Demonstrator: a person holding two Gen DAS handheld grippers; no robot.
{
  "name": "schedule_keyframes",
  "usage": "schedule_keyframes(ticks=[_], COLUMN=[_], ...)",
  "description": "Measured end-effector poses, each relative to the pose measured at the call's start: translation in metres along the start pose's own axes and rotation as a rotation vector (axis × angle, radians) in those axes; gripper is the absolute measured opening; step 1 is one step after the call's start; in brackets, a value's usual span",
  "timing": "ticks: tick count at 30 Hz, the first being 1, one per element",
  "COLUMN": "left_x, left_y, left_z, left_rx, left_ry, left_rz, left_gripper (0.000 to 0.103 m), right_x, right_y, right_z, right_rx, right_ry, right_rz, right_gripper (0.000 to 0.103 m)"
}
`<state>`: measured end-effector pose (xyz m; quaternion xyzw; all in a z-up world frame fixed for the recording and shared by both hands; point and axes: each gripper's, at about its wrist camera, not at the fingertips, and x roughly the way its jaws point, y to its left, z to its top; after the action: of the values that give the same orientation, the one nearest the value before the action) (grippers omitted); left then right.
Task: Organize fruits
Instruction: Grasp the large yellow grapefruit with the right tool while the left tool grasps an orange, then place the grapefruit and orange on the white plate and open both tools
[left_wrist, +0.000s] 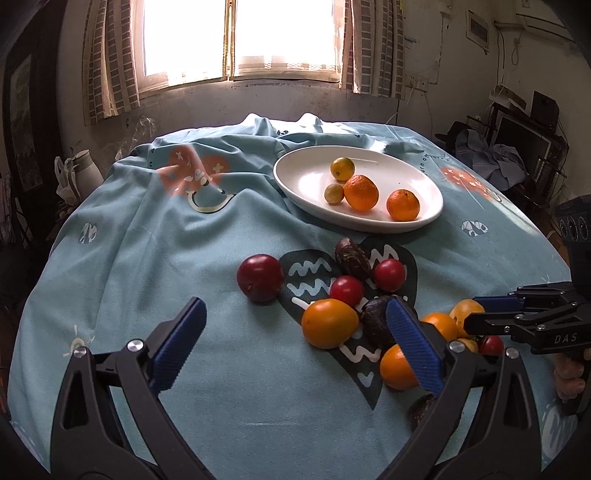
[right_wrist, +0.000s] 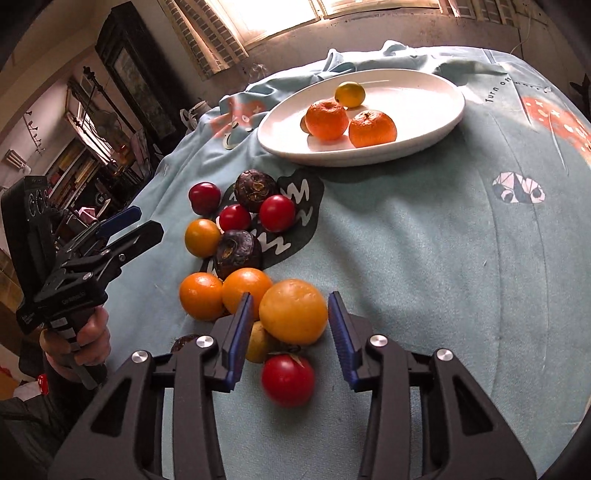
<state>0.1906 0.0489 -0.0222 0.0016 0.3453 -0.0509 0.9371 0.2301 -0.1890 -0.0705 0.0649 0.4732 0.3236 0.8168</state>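
Right wrist view shows the right gripper (right_wrist: 290, 328) with its blue-padded fingers (right_wrist: 341, 332) spread apart on either side of a large yellow-orange fruit (right_wrist: 293, 312) at the lower centre of the frame. The left pad sits just beside the fruit's edge and the right pad stands a little clear of it, so nothing is clamped. That fruit is round, smooth and glossy, lying on the blue cloth (right_wrist: 424, 258) that covers the desk. A red fruit (right_wrist: 288, 379) lies just below it, blurred, and a small yellowish fruit (right_wrist: 258, 341) is tucked against its lower left.

Left wrist view has the left gripper (left_wrist: 295, 350) with its fingers wide apart and holding nothing, above bare cloth at the lower centre. Its right pad overlaps a dark purple fruit (left_wrist: 378, 319) in the picture; whether they touch I cannot tell.

Further loose fruit sits in a cluster at left centre of the right wrist view: two oranges (right_wrist: 201, 295), another yellow-orange one (right_wrist: 202, 237), three red ones (right_wrist: 277, 213) and two dark wrinkled ones (right_wrist: 255, 190).

In the upper centre a white oval plate (right_wrist: 424, 122) holds two tangerines (right_wrist: 372, 128) and a small yellow-green citrus (right_wrist: 349, 94); the left wrist view shows a second small yellow-green citrus (left_wrist: 334, 193) on it.
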Motion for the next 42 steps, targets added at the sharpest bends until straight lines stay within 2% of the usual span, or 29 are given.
schedule_keyframes(ticks=[5, 9, 11, 13, 15, 19, 24, 28, 36, 38, 42], left_x=[0.001, 0.005, 0.007, 0.010, 0.015, 0.018, 0.022, 0.027, 0.035, 0.035, 0.035], left_y=[-0.005, -0.014, -0.021, -0.026, -0.032, -0.041, -0.049, -0.052, -0.053, -0.053, -0.053], left_z=[-0.002, -0.007, -0.010, -0.012, -0.016, -0.020, -0.025, -0.027, -0.030, -0.030, -0.030], left_rx=[0.017, 0.043, 0.055, 0.066, 0.080, 0.119, 0.162, 0.179, 0.189, 0.185, 0.186], left_ry=[0.018, 0.095, 0.124, 0.154, 0.180, 0.195, 0.203, 0.220, 0.243, 0.242, 0.239], left_rz=[-0.054, -0.226, -0.307, -0.356, -0.364, -0.367, -0.327, -0.321, -0.295, -0.302, -0.305], left_gripper=[0.100, 0.098, 0.081, 0.069, 0.062, 0.062, 0.062, 0.051, 0.045, 0.041, 0.040], right_x=[0.006, -0.006, -0.010, -0.009, -0.008, -0.009, -0.007, -0.007, -0.007, -0.007, -0.007], right_y=[-0.003, -0.006, -0.007, -0.008, -0.008, -0.008, -0.006, -0.006, -0.006, -0.006, -0.004], right_z=[-0.001, 0.001, 0.002, 0.002, 0.002, 0.002, 0.002, 0.003, 0.002, 0.003, 0.003], right_rx=[0.021, 0.033, 0.040, 0.047, 0.047, 0.045, 0.039, 0.041, 0.038, 0.036, 0.027], right_ry=[0.020, -0.039, -0.055, -0.050, -0.042, -0.045, -0.042, -0.043, -0.044, -0.045, -0.047], right_rz=[0.020, 0.004, 0.005, 0.004, 0.001, 0.003, 0.001, -0.004, -0.004, -0.004, -0.010], right_gripper=[0.039, 0.039, 0.039, 0.039, 0.039, 0.039, 0.039, 0.039, 0.039, 0.039, 0.039])
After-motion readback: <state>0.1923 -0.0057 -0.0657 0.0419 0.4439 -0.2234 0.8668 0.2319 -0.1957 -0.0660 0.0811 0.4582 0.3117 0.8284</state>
